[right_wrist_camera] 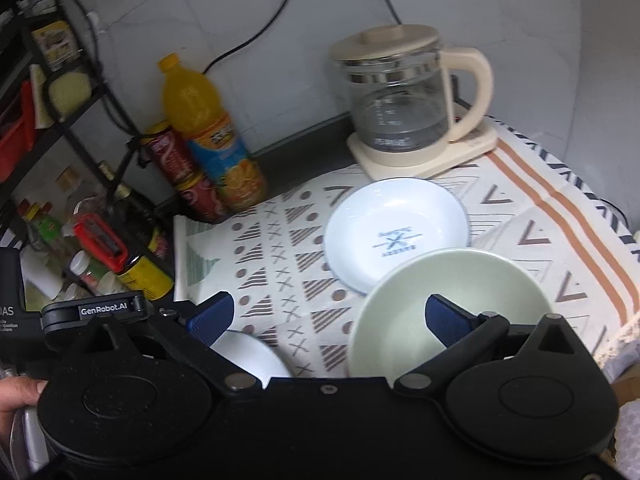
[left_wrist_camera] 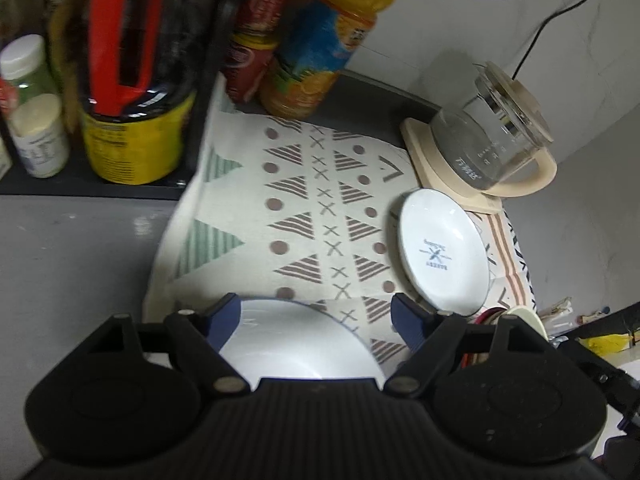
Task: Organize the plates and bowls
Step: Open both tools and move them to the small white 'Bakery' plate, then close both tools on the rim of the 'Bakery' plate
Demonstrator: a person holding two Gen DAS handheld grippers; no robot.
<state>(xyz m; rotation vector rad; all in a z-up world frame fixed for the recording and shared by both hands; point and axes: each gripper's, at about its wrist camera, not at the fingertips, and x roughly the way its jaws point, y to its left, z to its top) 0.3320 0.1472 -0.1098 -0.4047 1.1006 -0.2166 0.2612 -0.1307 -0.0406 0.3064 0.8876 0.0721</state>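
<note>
Left gripper point(left_wrist_camera: 316, 312): jaws spread wide, nothing pinched; a white plate point(left_wrist_camera: 296, 344) is seen low in the frame, directly beneath and between the blue pads, untouched.

Right gripper point(right_wrist_camera: 328, 312): jaws spread to their widest, nothing held. A pale green bowl point(right_wrist_camera: 448, 312) is seen at lower right; one pad is seen over its hollow, contact not determinable.

White printed plate point(right_wrist_camera: 396, 232): at frame centre, beyond the green bowl, its near rim overlapped by that bowl.

All three pieces are laid on the patterned cloth point(right_wrist_camera: 280, 256).

Relation judged decisive: the green bowl lies nearest the right gripper, the plain white plate nearest the left.
</note>
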